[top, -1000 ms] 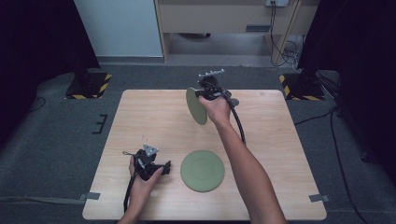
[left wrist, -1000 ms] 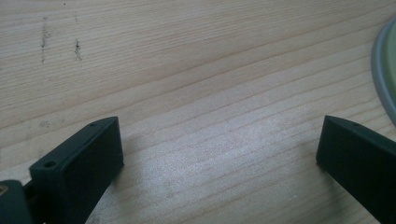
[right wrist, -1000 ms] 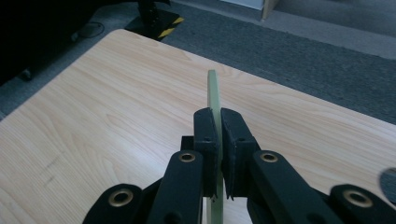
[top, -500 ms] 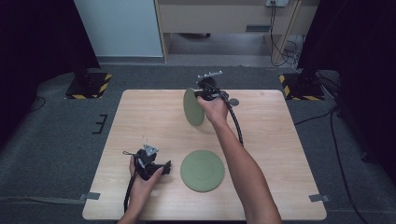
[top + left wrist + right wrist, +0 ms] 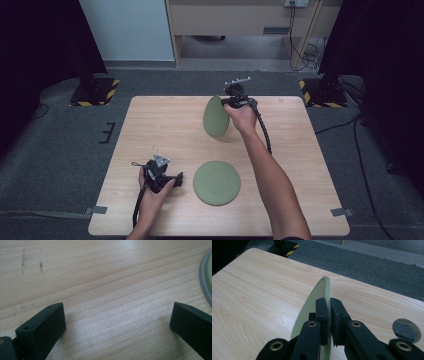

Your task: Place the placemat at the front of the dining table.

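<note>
Two green plates are in play: my right tool (image 5: 227, 106) is clamped on the rim of one plate (image 5: 216, 117), held on edge at the far side of the table (image 5: 150, 120). The other plate (image 5: 217, 182) lies flat, near and central. My left tool (image 5: 172, 181) rests beside it, jaws apart, empty. I judge the stacking half done: the carried plate has yet to land.

Right arm stretched far, left tucked near.
Right gripper (image 5: 226, 103) jaws pinched shut; left gripper (image 5: 172, 181) low, its 2 jaws spread wide.

The flat green plate (image 5: 207, 277) is cut off by the left gripper view's right edge.
</note>
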`<action>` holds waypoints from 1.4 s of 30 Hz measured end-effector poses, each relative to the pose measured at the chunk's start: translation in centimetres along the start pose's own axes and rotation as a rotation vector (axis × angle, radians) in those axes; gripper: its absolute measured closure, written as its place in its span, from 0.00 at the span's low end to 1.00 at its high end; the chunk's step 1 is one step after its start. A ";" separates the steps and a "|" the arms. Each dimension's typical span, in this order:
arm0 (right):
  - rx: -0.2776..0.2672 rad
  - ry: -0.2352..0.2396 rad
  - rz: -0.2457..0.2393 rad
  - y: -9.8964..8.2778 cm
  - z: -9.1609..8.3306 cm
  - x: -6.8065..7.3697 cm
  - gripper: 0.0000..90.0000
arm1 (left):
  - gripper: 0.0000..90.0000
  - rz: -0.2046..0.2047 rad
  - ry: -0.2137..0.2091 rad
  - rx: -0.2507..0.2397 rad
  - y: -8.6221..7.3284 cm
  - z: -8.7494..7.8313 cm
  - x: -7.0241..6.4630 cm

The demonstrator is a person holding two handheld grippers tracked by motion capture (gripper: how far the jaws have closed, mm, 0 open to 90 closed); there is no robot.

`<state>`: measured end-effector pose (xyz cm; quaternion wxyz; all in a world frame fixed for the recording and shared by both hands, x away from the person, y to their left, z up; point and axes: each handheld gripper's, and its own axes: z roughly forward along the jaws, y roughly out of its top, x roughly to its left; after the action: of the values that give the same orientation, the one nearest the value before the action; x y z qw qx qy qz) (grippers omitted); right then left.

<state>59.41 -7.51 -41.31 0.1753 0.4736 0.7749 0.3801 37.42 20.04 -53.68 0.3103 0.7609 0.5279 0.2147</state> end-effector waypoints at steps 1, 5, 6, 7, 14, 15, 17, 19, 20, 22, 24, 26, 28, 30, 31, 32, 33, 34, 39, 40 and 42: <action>0.007 -0.004 0.000 -0.1 0.1 -0.2 0.95 | 0.00 0.000 0.000 0.001 0.0 0.0 0.0; 0.020 -0.010 0.001 -0.3 0.2 -1.1 0.95 | 0.00 0.000 0.000 0.001 0.0 0.0 0.0; 0.018 -0.004 0.010 -0.4 0.3 -1.5 0.95 | 0.00 0.000 0.000 0.001 0.0 0.0 0.0; 0.018 -0.004 0.010 -0.4 0.3 -1.5 0.95 | 0.00 0.000 0.000 0.001 0.0 0.0 0.0; 0.024 -0.007 0.025 -1.1 0.6 -3.1 0.95 | 0.00 0.000 0.000 0.001 0.0 0.0 0.0; 0.026 -0.008 0.028 -1.2 0.6 -3.3 0.95 | 0.00 0.000 0.000 0.001 0.0 0.0 0.0; 0.027 -0.009 0.030 -1.4 0.8 -3.6 0.95 | 0.00 0.000 0.000 0.001 0.0 0.0 0.0; 0.028 -0.012 0.039 -1.8 1.1 -4.0 0.95 | 0.00 0.001 0.000 0.001 0.0 0.0 0.0; 0.027 -0.011 0.047 -1.9 1.2 -4.1 0.95 | 0.00 0.001 0.001 0.000 0.0 0.0 0.0; 0.029 -0.010 0.056 -2.3 1.4 -4.5 0.95 | 0.00 -0.001 0.000 0.000 0.0 0.0 0.0; 0.028 -0.004 0.069 -2.5 1.6 -4.9 0.95 | 0.00 0.002 0.000 0.002 0.0 0.0 0.0; 0.030 -0.002 0.069 -2.6 1.6 -5.3 0.95 | 0.00 0.003 0.001 0.003 0.0 0.0 0.0; 0.031 -0.002 0.066 -2.6 1.6 -5.3 0.95 | 0.00 0.003 0.000 0.003 0.0 0.0 0.0; 0.037 -0.007 0.062 -2.7 1.7 -5.5 0.95 | 0.00 0.003 0.001 0.003 0.0 0.0 0.0; 0.040 -0.008 0.060 -2.8 1.7 -5.5 0.95 | 0.00 0.003 0.001 0.003 0.0 0.0 0.0; 0.043 -0.010 0.060 -2.9 1.8 -5.6 0.95 | 0.00 0.003 0.000 0.003 0.0 0.0 0.0; 0.046 -0.015 0.058 -3.0 1.9 -5.7 0.95 | 0.00 0.002 0.000 0.003 0.0 0.0 0.0; 0.053 -0.016 0.064 -3.1 2.0 -5.8 0.95 | 0.00 0.002 0.000 0.002 0.0 0.0 0.0; 0.060 -0.018 0.075 -3.9 2.5 -6.5 0.95 | 0.00 0.002 0.001 0.003 0.0 0.0 0.0; 0.061 -0.017 0.074 -4.0 2.5 -6.6 0.95 | 0.00 0.002 0.001 0.003 0.0 0.0 0.0; 0.065 -0.016 0.081 -4.3 2.6 -6.9 0.95 | 0.00 0.001 0.001 0.002 0.0 0.0 0.0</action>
<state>61.83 -13.53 -46.85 0.1505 0.5130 0.7657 0.3576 37.43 20.04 -53.67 0.3091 0.7615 0.5277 0.2146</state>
